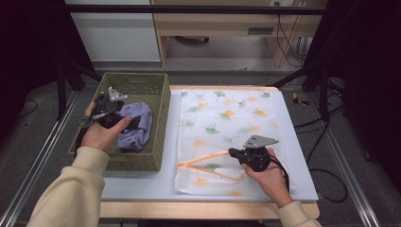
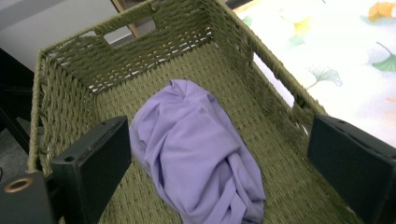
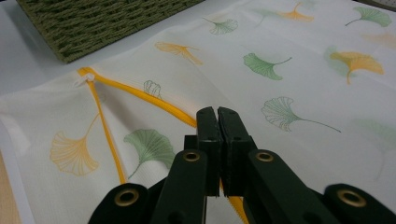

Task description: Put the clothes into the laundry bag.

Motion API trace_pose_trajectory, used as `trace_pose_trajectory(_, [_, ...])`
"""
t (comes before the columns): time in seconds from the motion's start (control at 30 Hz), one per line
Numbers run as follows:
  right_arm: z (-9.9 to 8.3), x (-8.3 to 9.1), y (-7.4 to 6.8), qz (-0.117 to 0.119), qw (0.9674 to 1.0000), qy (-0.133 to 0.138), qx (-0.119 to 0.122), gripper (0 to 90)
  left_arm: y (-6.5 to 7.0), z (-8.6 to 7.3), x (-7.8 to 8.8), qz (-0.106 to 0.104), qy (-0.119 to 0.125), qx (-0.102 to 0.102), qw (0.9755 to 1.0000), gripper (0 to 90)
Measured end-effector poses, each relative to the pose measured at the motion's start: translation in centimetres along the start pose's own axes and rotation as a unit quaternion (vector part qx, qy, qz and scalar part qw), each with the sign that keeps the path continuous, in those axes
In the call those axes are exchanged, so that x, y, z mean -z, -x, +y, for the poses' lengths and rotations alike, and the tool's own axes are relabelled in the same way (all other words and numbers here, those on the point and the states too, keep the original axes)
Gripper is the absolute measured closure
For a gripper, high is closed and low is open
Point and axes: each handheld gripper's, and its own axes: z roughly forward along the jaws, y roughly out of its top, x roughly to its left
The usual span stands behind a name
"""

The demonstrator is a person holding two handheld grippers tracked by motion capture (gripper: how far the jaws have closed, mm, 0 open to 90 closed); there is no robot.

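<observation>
In basket (image 1: pixel 158 101) at left: purple cloth (image 1: pixel 137 125) bunched on floor, left gripper (image 1: pixel 124 117) above it, fingers (image 2: pixel 93 163) wide, cloth between, no contact. Right gripper (image 1: pixel 231 152) fingers clamped on orange zipper edge (image 3: pixel 140 95) of mesh laundry bag (image 1: pixel 227 113) on surface. Step: pick cloth. Next: drop, close, carry right to bag opening.

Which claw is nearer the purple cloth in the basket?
Left. The left claw hangs open just over the purple cloth inside the green basket. The right claw is shut on the yellow zipper edge of the leaf-print bag, outside the basket.
</observation>
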Motion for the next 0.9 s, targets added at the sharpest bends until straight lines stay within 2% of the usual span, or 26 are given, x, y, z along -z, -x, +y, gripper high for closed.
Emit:
trace_pose_trajectory(0.2, [0.0,0.0,-0.1,0.0,1.0,-0.001,0.001,88.6,-0.2,1.2,0.0,0.006,-0.004,-0.008,0.9999,6.0])
trace_pose_trajectory(0.3, [0.0,0.0,-0.1,-0.001,1.0,-0.001,0.001,88.6,-0.2,1.2,-0.1,0.011,-0.009,-0.012,0.9998,6.1])
trace_pose_trajectory(0.37, [0.0,0.1,-0.1,0.0,1.0,0.001,0.001,88.6,-0.3,1.2,-0.3,0.008,-0.01,-0.014,0.9998,6.2])
trace_pose_trajectory(0.5, [0.0,0.1,0.0,0.0,1.0,0.001,0.001,88.6,-0.6,1.1,-0.9,0.007,-0.008,-0.011,0.9999,5.7])
trace_pose_trajectory(0.57, [0.0,0.1,0.0,0.0,1.0,0.0,0.0,88.6,-0.9,0.9,-1.4,0.004,-0.016,-0.002,0.9999,5.7])
trace_pose_trajectory(0.9, [0.0,0.2,0.0,0.001,1.0,0.001,0.0,88.6,-1.5,0.4,-2.5,0.003,-0.01,0.011,0.9999,4.5])
